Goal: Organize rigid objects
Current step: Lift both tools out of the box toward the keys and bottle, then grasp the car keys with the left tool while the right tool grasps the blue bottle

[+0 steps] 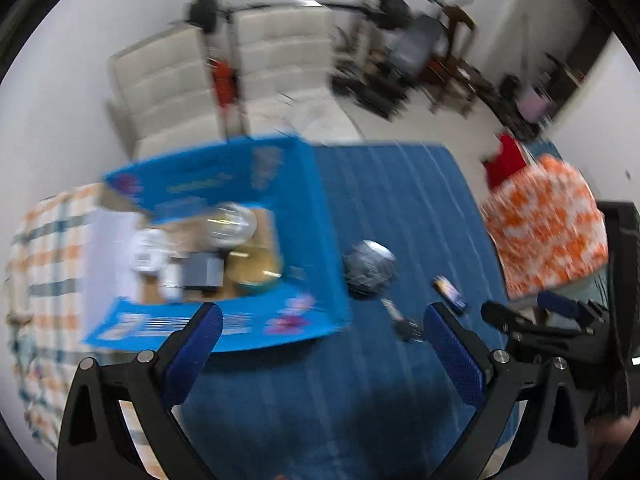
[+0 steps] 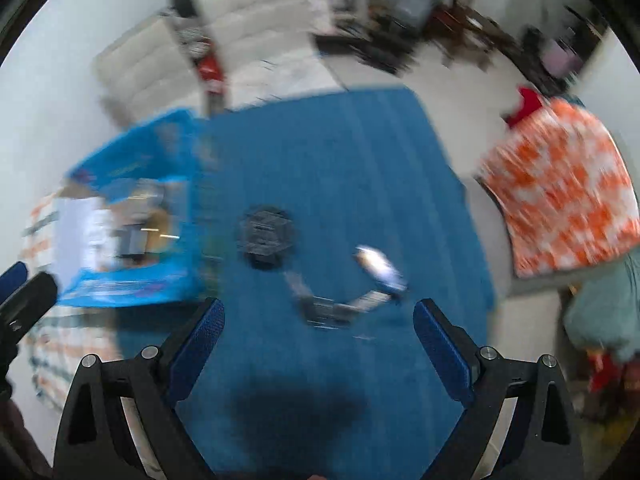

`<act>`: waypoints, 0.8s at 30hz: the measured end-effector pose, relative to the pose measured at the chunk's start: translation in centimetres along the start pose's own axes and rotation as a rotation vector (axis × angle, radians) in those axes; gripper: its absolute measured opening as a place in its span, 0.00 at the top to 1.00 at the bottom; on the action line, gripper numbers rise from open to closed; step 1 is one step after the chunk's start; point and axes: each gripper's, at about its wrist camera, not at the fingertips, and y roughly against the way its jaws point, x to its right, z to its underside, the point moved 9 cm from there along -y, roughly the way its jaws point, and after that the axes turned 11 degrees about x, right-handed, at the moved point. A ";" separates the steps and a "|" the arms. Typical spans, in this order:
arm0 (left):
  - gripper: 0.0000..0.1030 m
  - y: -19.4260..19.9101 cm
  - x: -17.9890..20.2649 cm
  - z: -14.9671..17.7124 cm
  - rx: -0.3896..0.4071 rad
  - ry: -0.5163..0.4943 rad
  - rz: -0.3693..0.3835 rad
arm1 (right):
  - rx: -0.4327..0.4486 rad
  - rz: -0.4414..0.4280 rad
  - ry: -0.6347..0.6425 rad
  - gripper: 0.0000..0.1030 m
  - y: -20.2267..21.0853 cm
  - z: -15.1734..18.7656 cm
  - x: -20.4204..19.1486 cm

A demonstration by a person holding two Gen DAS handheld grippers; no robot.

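Note:
A blue cardboard box stands open on the blue mat, holding a clear glass bowl, a yellow bowl, a grey block and white items. To its right lie a dark round object, a set of keys and a small blue-white packet. My left gripper hangs open above the mat near the box's front corner. My right gripper is open above the keys. Both views are motion-blurred.
The blue mat lies on a pale floor, a checked cloth at its left. An orange-white patterned cloth sits at the right. A white sofa and dark furniture stand behind.

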 end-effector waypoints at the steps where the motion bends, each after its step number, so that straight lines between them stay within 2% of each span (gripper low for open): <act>1: 0.00 -1.3 1.6 0.6 -0.021 -0.017 0.026 | -0.019 0.036 -0.013 0.05 -1.4 0.5 2.5; 6: 0.00 -9.5 9.0 5.7 -0.195 -0.094 0.115 | -0.091 0.100 -0.068 0.05 -5.6 3.0 8.9; 9: 0.01 -14.2 11.2 9.0 -0.319 -0.085 0.133 | -0.132 0.105 -0.100 0.06 -8.0 4.7 11.0; 10: 0.01 -15.3 11.7 9.9 -0.356 -0.070 0.143 | -0.151 0.136 -0.104 0.07 -8.7 5.3 12.0; 12: 0.01 -17.4 12.2 11.6 -0.406 -0.059 0.138 | -0.165 0.136 -0.125 0.07 -9.6 6.0 13.0; 17: 0.01 -19.9 13.3 13.1 -0.431 -0.107 0.103 | -0.184 0.128 -0.141 0.07 -11.1 7.5 14.7; 19: 0.02 -20.0 14.3 13.1 -0.401 -0.170 0.083 | -0.191 0.127 -0.130 0.07 -11.6 7.9 14.7; 21: 0.12 -19.9 14.6 13.2 -0.402 -0.189 0.061 | -0.195 0.117 -0.123 0.07 -12.0 8.1 14.5; 23: 0.45 -19.4 14.7 12.7 -0.387 -0.198 0.038 | -0.193 0.098 -0.121 0.07 -12.5 8.0 13.9; 24: 0.56 -19.1 14.8 12.5 -0.381 -0.187 0.044 | -0.191 0.090 -0.120 0.07 -12.7 7.9 13.7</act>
